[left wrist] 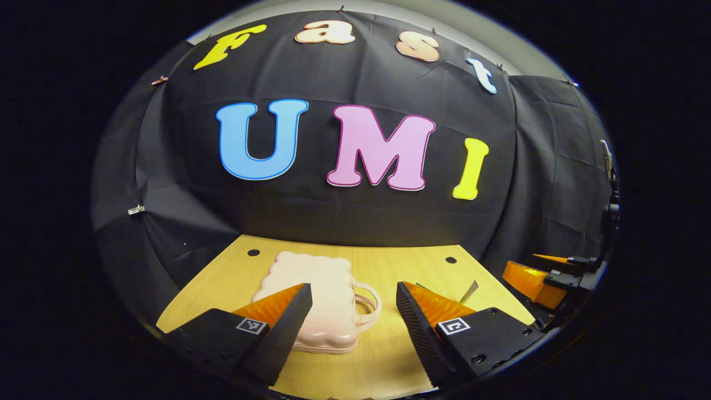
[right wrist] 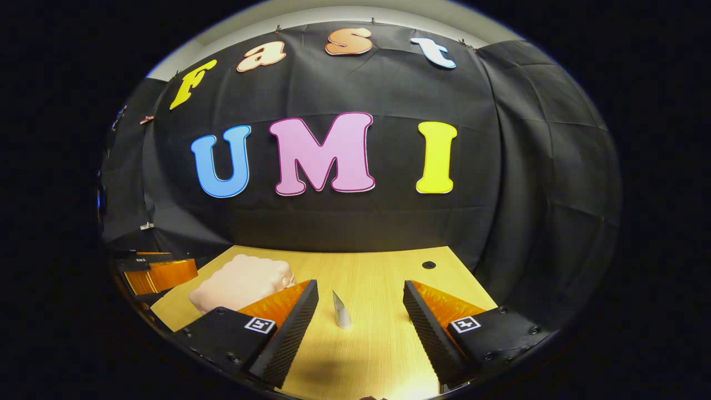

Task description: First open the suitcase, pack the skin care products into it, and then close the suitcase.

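A small pale pink suitcase [left wrist: 322,300] lies flat and closed on the wooden table [left wrist: 389,266], its handle [left wrist: 371,305] pointing right. My left gripper [left wrist: 353,328] hovers open just in front of it, the left finger overlapping the case's near corner. A small silvery skin care tube [right wrist: 341,311] stands upright on the table, between and just beyond the fingers of my open right gripper [right wrist: 361,328]. The tube's tip [left wrist: 469,290] peeks out behind my left gripper's right finger. In the right gripper view the suitcase [right wrist: 239,280] lies to the left.
The table [right wrist: 377,272] has small round holes near its back corners [left wrist: 450,259] [right wrist: 428,264]. Black cloth walls close it in behind and at the sides. The right gripper [left wrist: 550,278] shows at the table's right edge, the left gripper [right wrist: 158,272] at its left edge.
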Available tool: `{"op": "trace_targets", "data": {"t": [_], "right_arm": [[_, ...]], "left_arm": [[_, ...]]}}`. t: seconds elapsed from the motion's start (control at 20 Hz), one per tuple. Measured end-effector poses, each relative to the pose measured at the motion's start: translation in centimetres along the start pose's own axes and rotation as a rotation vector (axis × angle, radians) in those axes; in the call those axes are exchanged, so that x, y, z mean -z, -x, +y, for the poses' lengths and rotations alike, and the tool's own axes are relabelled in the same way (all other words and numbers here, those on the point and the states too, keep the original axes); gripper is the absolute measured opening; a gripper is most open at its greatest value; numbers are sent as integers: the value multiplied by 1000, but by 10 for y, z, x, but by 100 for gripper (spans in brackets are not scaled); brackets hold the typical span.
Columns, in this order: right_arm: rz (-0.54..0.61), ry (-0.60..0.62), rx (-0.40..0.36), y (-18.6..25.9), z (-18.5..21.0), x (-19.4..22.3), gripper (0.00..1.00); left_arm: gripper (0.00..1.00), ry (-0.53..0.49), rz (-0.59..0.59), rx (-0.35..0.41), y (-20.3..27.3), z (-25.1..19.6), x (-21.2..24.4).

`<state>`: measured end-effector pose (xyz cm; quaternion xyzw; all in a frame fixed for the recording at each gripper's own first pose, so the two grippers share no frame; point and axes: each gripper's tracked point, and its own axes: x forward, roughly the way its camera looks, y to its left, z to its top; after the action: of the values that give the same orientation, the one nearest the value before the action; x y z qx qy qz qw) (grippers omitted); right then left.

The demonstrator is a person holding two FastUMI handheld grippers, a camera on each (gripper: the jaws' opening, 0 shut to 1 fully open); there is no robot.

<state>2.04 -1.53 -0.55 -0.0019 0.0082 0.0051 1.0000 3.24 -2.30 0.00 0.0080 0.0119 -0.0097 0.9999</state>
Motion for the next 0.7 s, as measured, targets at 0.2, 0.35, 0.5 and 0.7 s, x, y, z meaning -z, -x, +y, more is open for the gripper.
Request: {"op": "trace_targets", "data": {"t": [0.2,0.35,0.5,0.7], "right_arm": [[10,-2,-6,-9,-2,2,98],[13,-10,7,-19,-12,-1,98],[4,-24,29,-28,-27,-8,98],[3,-20,54,-39,-48,-10,97]], "left_arm": [[96,24,20,11,-12,-5,5],[96,20,34,39,-26,-15,5],[96,-4,59,76,-51,-32,9],[96,-27,135,129,-101,-62,32]]}}
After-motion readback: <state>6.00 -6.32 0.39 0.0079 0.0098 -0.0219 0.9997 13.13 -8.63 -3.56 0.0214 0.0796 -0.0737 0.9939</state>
